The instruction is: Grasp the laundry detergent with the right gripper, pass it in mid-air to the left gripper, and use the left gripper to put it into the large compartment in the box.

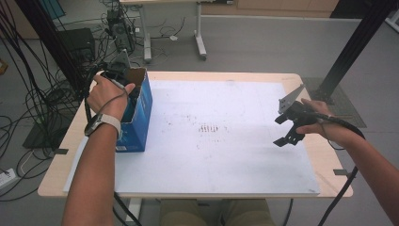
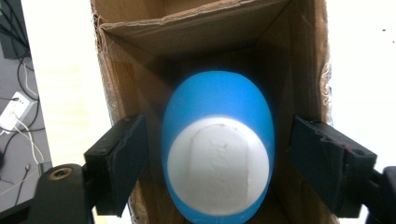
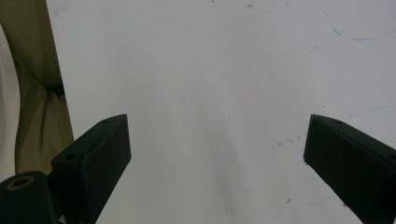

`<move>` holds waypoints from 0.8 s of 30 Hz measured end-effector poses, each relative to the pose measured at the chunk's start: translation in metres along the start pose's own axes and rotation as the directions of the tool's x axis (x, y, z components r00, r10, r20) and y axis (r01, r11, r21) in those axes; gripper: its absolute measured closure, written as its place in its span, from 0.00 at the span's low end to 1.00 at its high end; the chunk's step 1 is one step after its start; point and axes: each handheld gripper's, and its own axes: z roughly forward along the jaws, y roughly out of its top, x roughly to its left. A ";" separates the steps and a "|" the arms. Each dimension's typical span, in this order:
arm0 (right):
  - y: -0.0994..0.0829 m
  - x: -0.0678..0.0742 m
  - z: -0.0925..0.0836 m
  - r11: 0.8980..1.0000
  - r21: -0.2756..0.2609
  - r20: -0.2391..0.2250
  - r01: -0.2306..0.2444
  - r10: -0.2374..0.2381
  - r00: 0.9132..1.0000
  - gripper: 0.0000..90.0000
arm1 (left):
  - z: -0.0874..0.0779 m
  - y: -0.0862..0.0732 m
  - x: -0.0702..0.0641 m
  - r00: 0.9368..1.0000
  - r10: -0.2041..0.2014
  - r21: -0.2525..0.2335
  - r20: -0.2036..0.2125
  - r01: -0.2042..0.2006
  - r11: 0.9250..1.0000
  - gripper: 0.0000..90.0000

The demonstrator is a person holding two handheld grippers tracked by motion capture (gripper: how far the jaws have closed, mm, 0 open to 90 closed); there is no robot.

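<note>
My left claw (image 2: 217, 163) is down in the open-top cardboard box (image 1: 139, 110), blue outside and plain brown inside, at the left edge of the bench (image 1: 244, 75). Its jaws stand apart on either side of a blue egg-shaped object (image 2: 217, 144) with a white, rough-looking oval face; a gap shows at each pad, nothing gripped. My right claw (image 3: 217, 158) hangs wide open and empty over the white sheet (image 3: 224, 84) on the right.
</note>
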 end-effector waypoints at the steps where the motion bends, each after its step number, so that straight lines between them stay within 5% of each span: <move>1: 0.000 0.000 0.000 1.000 0.002 0.001 0.002 -0.002 1.000 0.08 | -0.002 0.000 0.000 1.000 -0.002 -0.007 0.003 0.002 1.000 0.20; 12: 0.002 0.000 -0.002 1.000 0.003 0.002 0.002 -0.002 1.000 0.08 | -0.032 0.002 0.001 0.998 0.054 -0.049 0.029 -0.053 0.997 0.13; 24: 0.001 -0.001 -0.005 1.000 0.012 0.009 -0.002 0.002 1.000 0.08 | -0.070 0.006 -0.018 0.984 0.172 -0.091 0.053 -0.167 0.982 0.11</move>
